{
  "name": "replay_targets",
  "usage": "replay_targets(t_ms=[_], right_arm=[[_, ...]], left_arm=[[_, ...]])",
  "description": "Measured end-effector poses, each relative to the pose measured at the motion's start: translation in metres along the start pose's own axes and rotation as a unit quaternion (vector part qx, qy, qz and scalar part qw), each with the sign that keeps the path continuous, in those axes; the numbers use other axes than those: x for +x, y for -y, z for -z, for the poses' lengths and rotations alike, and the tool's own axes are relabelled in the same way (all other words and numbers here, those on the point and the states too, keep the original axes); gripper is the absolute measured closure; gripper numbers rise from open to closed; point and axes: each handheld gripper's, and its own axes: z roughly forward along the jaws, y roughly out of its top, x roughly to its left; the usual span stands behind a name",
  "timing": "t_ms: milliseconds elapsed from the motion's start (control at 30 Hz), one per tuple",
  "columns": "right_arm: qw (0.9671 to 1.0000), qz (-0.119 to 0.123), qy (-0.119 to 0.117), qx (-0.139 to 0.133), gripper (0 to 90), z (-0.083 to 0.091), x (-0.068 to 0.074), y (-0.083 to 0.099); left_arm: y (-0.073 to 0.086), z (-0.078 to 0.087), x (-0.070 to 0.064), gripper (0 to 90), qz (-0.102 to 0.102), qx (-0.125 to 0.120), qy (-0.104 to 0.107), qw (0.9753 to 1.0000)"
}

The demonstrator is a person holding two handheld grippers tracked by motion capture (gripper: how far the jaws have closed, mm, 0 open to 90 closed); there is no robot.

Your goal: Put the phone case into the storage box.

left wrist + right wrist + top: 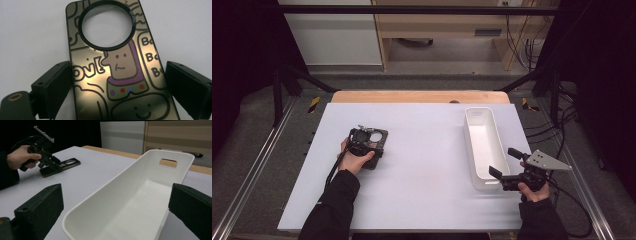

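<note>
A glossy phone case (120,65) printed with cartoon figures, with a round camera hole, lies flat on the white table (422,165) at centre-left. My left gripper (122,87) hangs over the case's lower half, open, one jaw along each long edge. In the high view the case (383,142) is partly covered by the left gripper (362,142). My right gripper (504,162) is open at the near end of a long white tray (472,150), which is empty. In the right gripper view the tray (130,202) runs away between the jaws of my right gripper (120,212).
The right gripper view takes in the left hand (21,157), the left gripper (47,160) and the case (71,162) across the table. A wooden strip (419,96) borders the table's far edge. Metal rails and cables run along both sides.
</note>
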Motion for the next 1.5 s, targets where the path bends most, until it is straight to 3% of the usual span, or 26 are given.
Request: replay_targets(t_ms=[333, 567, 867, 1167, 1500], right_arm=[[1.0000, 0.000, -0.001, 0.000, 0.4, 0.000, 0.000, 0.000], [1.0000, 0.000, -0.001, 0.001, 0.4, -0.001, 0.000, 0.000], [1.0000, -0.002, -0.002, -0.001, 0.4, 0.000, 0.000, 0.000], [1.0000, -0.001, -0.004, -0.002, 0.4, 0.000, 0.000, 0.000], [1.0000, -0.003, -0.006, -0.002, 0.4, 0.000, -0.001, 0.000]], left_arm=[[0.000, 0.001, -0.001, 10.1, 0.000, -0.005, -0.006, 1.0000], [0.001, -0.002, 0.003, 8.6, 0.023, -0.004, 0.011, 0.9997], [0.000, -0.002, 0.000, 10.0, 0.030, 0.004, -0.002, 0.9995], [0.000, -0.001, 0.001, 11.1, 0.031, 0.004, -0.001, 0.9995], [-0.001, 0.007, 0.005, 11.7, 0.033, -0.013, 0.010, 0.9993]])
